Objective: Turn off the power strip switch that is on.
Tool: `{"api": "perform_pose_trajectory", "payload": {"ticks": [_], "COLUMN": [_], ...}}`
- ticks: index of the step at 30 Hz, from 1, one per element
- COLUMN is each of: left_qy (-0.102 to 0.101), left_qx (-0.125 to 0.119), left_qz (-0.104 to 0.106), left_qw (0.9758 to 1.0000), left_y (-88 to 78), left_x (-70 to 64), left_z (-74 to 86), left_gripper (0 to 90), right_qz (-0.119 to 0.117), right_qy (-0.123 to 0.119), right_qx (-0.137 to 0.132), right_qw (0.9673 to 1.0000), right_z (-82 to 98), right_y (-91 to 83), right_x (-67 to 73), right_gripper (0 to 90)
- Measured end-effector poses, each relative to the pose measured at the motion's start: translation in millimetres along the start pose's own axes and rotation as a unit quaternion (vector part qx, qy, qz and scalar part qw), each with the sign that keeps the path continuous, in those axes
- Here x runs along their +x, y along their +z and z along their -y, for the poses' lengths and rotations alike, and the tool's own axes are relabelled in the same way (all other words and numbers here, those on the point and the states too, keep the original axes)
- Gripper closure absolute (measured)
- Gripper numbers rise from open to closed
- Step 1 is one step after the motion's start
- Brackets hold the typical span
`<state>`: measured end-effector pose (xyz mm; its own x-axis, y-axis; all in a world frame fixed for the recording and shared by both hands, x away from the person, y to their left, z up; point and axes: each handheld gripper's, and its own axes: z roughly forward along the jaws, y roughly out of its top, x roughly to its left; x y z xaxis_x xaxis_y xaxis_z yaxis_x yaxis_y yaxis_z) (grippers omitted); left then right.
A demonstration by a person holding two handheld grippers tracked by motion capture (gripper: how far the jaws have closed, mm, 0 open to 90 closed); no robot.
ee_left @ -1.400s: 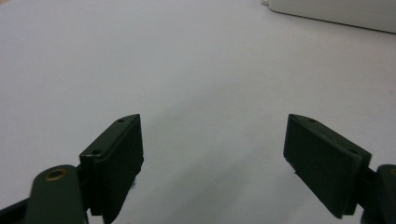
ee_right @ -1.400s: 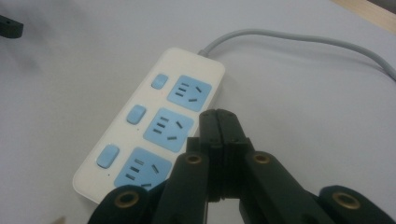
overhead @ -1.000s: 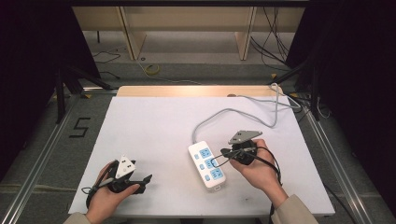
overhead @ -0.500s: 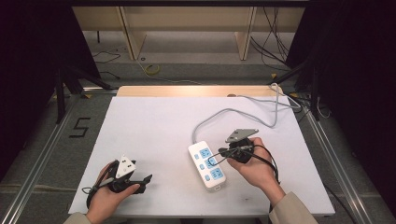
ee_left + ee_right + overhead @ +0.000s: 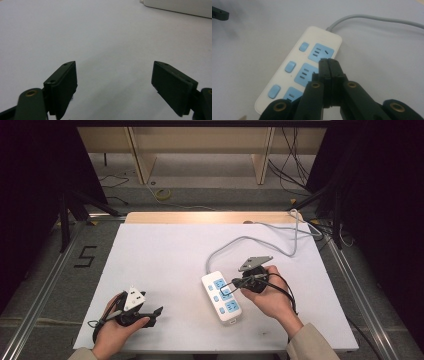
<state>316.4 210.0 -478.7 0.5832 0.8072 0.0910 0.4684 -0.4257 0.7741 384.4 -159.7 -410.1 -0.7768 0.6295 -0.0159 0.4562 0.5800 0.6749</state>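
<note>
Left gripper (image 5: 156,312) sits near the front edge, fingers (image 5: 62,85) spread wide, nothing between them. Right gripper (image 5: 235,282) has its fingers (image 5: 329,72) pressed together, empty, over the power strip (image 5: 221,297) mid-surface. White surface (image 5: 165,255), grey cord (image 5: 250,240) trailing back, dark room behind.

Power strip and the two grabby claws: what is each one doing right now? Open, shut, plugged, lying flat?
Power strip: lying flat on the white table, all three sockets empty.
Grey cord: attached to the strip, trailing off the table's far edge.
Left gripper: jaws wide open, nothing between them.
Right gripper: jaws shut together, empty, over the strip's middle socket.
</note>
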Motion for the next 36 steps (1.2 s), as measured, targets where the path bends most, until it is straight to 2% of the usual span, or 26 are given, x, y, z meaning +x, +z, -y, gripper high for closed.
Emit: {"api": "perform_pose_trajectory", "payload": {"ticks": [14,36], "left_qy": [0.002,0.001], "left_qx": [-0.002,-0.007], "left_qz": [0.002,0.0], "left_qw": [1.0,1.0], "left_y": [0.0,-0.8], "left_x": [-0.7,-0.7], "left_z": [-0.4,-1.3], "left_gripper": [20.7,21.2], "right_qz": [-0.004,-0.006], "right_qy": [-0.008,-0.008], "right_qx": [0.014,0.027], "right_qw": [0.9999,0.9996], "right_z": [-9.1,-15.8], "right_y": [10.0,19.7], "right_x": [3.7,4.8], "right_gripper": [90.0,90.0]}}
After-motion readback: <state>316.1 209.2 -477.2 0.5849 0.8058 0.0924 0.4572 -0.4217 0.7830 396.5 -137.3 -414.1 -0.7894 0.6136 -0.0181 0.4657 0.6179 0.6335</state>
